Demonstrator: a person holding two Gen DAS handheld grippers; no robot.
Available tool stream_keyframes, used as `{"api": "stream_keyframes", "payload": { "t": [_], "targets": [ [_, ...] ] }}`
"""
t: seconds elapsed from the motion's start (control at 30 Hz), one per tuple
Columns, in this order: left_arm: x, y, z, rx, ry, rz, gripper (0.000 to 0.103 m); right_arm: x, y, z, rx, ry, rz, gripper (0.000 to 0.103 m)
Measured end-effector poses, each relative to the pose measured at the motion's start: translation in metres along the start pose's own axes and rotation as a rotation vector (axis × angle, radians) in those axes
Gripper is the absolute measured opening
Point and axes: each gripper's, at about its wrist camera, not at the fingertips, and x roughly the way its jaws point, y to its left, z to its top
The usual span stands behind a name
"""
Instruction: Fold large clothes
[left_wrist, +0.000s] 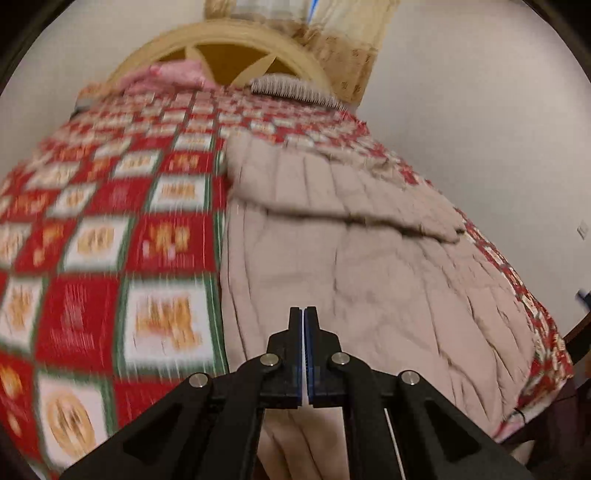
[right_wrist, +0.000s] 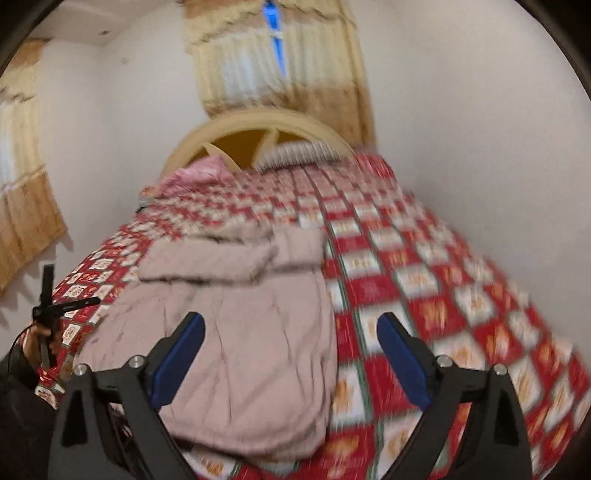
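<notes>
A large pale pink quilted coat (left_wrist: 351, 258) (right_wrist: 240, 332) lies on the bed, with a sleeve or upper part folded across its far end. My left gripper (left_wrist: 303, 314) hovers above the coat's near part, shut, with no cloth visible between its blue pads. It also shows in the right wrist view at the far left, as the left gripper (right_wrist: 48, 306) held by a hand beside the bed's edge. My right gripper (right_wrist: 290, 321) stands wide open above the coat's right edge, nothing between its fingers. Both views are motion-blurred.
The bed carries a red, white and green checked cover (left_wrist: 110, 240) (right_wrist: 424, 277). A cream arched headboard (left_wrist: 221, 40) (right_wrist: 258, 125), a pink pillow (right_wrist: 199, 170) and a striped pillow (left_wrist: 291, 88) are at the far end. Curtains (right_wrist: 277, 55) hang behind; a white wall (right_wrist: 480, 110) runs along the right.
</notes>
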Motion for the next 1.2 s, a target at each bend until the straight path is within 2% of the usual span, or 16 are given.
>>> {"api": "stream_keyframes", "payload": {
  "t": [0.1, 0.2, 0.3, 0.5, 0.57, 0.63, 0.67, 0.73, 0.87, 1.07, 1.2],
  "targets": [
    [-0.011, -0.003, -0.017, -0.031, 0.013, -0.063, 0.002, 0.029, -0.015, -0.022, 0.103, 0.066, 0.029, 0.089],
    [-0.021, -0.009, -0.032, -0.025, 0.013, -0.093, 0.002, 0.047, -0.028, -0.042, 0.169, 0.092, 0.032, 0.089],
    [-0.027, -0.008, -0.043, -0.024, 0.024, -0.106, 0.002, 0.06, -0.032, -0.056, 0.207, 0.114, 0.034, 0.089],
    [-0.03, 0.007, -0.064, -0.082, 0.065, -0.209, 0.002, 0.092, -0.024, -0.08, 0.222, 0.215, 0.098, 0.089],
    [-0.027, 0.007, -0.07, -0.088, 0.097, -0.258, 0.002, 0.1, -0.019, -0.086, 0.233, 0.261, 0.144, 0.08],
    [-0.026, 0.005, -0.075, -0.074, 0.114, -0.287, 0.002, 0.102, -0.012, -0.089, 0.208, 0.288, 0.147, 0.058],
    [-0.027, 0.004, -0.077, -0.071, 0.117, -0.305, 0.002, 0.102, -0.01, -0.088, 0.198, 0.291, 0.146, 0.053],
    [-0.027, 0.003, -0.081, -0.087, 0.121, -0.368, 0.002, 0.099, -0.01, -0.086, 0.198, 0.287, 0.156, 0.036],
    [-0.018, 0.004, -0.087, -0.147, 0.146, -0.478, 0.002, 0.094, -0.011, -0.082, 0.206, 0.284, 0.168, 0.027],
    [-0.012, -0.009, -0.096, -0.131, 0.143, -0.532, 0.002, 0.102, -0.008, -0.085, 0.222, 0.283, 0.16, 0.022],
    [-0.018, -0.027, -0.093, -0.052, 0.121, -0.533, 0.001, 0.091, 0.0, -0.075, 0.196, 0.255, 0.16, 0.018]
  ]
}}
